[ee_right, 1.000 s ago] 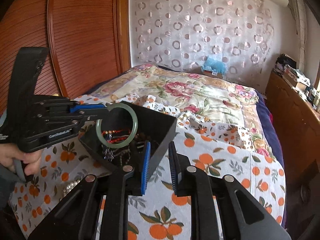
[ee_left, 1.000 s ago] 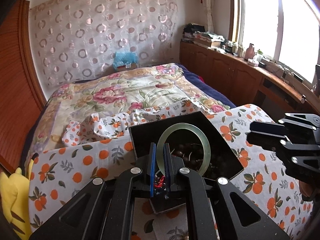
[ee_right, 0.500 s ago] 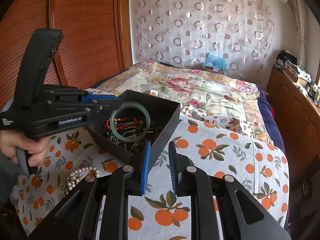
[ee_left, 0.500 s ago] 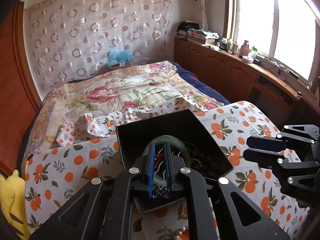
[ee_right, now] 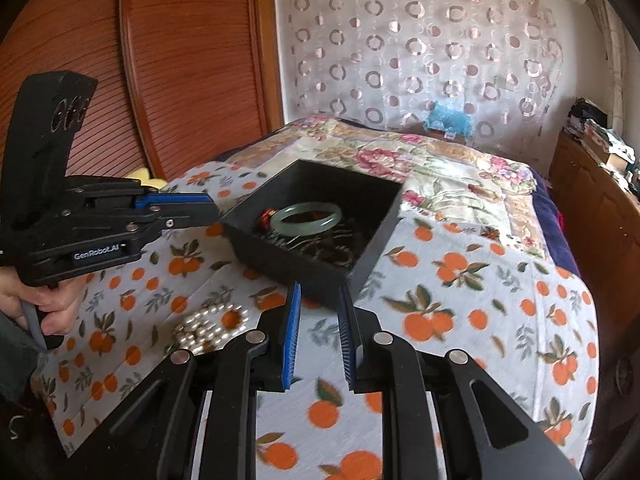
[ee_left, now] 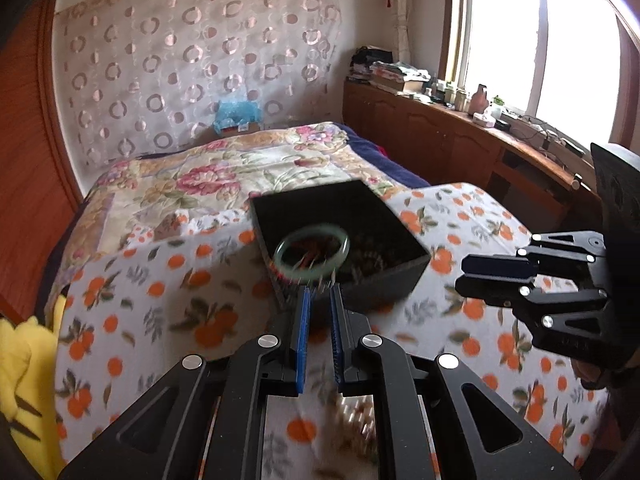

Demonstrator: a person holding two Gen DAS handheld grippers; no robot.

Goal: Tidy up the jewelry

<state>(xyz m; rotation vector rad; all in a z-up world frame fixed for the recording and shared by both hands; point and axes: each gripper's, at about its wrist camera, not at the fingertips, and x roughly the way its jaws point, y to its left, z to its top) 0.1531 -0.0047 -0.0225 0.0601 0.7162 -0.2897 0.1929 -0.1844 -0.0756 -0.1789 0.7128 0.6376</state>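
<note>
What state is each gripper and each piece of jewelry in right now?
Left gripper: jaws open, empty, outside the box.
Right gripper: jaws open, empty.
Jade bangle: released, lying on the jewelry in the box.
Black box: open-topped, on the bedspread.
Pearl strand: heaped on the bedspread, outside the box.

The bangle (ee_right: 306, 219) is pale green, lying in a black box (ee_right: 372, 250). The cloth (ee_right: 480, 280) is white with orange fruit (green leaves too). The pearls (ee_right: 204, 326) are cream, and the bedspread (ee_left: 208, 176) pink-flowered.
</note>
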